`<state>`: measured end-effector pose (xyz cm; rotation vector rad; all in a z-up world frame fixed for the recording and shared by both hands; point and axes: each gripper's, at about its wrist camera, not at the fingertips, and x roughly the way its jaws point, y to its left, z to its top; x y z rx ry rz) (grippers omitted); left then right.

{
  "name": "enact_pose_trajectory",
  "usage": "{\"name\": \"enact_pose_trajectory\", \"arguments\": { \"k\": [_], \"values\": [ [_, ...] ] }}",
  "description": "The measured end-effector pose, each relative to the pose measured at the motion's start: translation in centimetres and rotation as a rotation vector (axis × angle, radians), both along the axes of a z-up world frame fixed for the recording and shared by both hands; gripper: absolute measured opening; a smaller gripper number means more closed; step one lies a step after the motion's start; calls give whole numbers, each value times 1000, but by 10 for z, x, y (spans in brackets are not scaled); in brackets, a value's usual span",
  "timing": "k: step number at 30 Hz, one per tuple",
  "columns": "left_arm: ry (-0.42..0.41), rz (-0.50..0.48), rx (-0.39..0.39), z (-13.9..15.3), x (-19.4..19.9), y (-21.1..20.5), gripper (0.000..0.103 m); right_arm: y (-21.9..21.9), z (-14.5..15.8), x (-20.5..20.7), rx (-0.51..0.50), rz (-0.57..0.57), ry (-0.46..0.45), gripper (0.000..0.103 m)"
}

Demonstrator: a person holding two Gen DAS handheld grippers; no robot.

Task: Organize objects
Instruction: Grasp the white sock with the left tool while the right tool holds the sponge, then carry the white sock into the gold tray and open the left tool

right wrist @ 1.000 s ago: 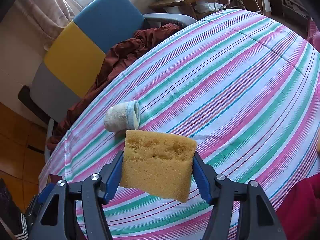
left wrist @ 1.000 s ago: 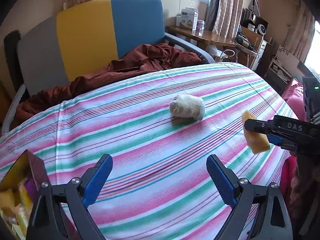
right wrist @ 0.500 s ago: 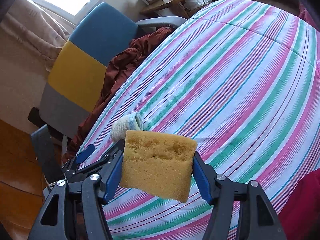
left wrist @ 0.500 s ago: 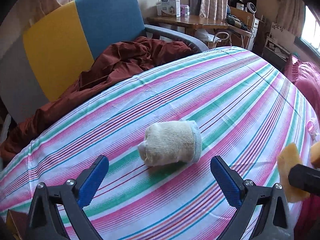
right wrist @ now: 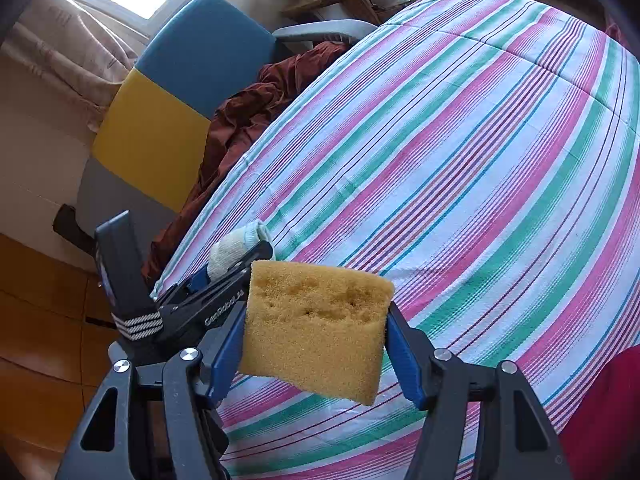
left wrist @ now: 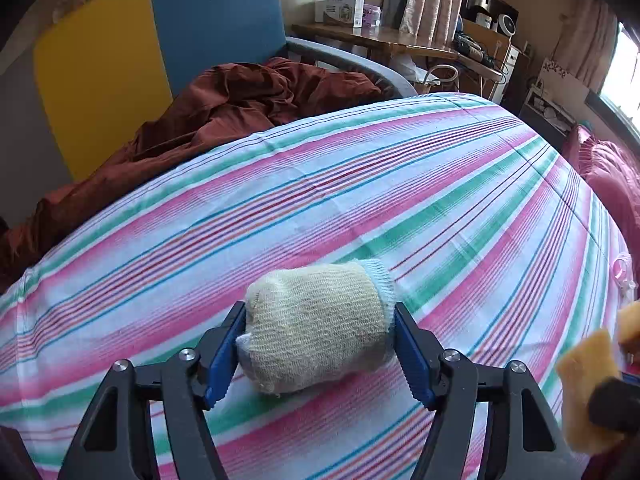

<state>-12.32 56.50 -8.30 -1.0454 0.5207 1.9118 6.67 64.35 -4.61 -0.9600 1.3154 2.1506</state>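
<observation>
A rolled cream knitted sock (left wrist: 316, 328) with a pale blue cuff lies on the striped bedspread (left wrist: 360, 184). My left gripper (left wrist: 316, 354) has closed on it, both blue pads touching its ends. It also shows in the right wrist view (right wrist: 236, 246), held by the left gripper (right wrist: 224, 280). My right gripper (right wrist: 314, 340) is shut on a yellow sponge (right wrist: 316, 328) and holds it above the bed's edge. The sponge shows at the right edge of the left wrist view (left wrist: 588, 384).
A blue, yellow and grey chair (left wrist: 160, 40) with a crumpled rust-red cloth (left wrist: 240, 108) stands behind the bed. A wooden desk (left wrist: 380, 38) with boxes is at the back. A pink pillow (left wrist: 616, 176) lies at the right. Wooden floor (right wrist: 36, 320) lies beside the bed.
My left gripper moved forward over the sock and its jaws closed onto it. My right gripper kept the sponge and drifted slightly.
</observation>
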Motion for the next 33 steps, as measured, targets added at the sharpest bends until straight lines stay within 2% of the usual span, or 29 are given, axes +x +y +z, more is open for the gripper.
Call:
{"name": "enact_pose_trajectory", "arguments": {
  "k": [5,10,14,18,24,30,33],
  "values": [
    [-17,100,-4,1,17,-54,70,-2,-4,-6,8,28,-41,66],
    [-14,175,-9,0,53,-111,70,-12,-5,-17,56,95,-96,66],
    [1,211,-8,0,86,-153,70,-30,-12,-34,100,209,-181,66],
    [16,243,20,-2,110,-190,70,-54,-15,-50,199,325,-264,66],
    [-2,237,48,-11,115,-200,71,-76,-25,-65,322,415,-395,66],
    [-7,235,73,-15,112,-202,71,-82,-28,-64,383,437,-444,67],
    [5,228,92,-15,114,-205,71,-78,-30,-60,369,434,-443,68]
  ]
}}
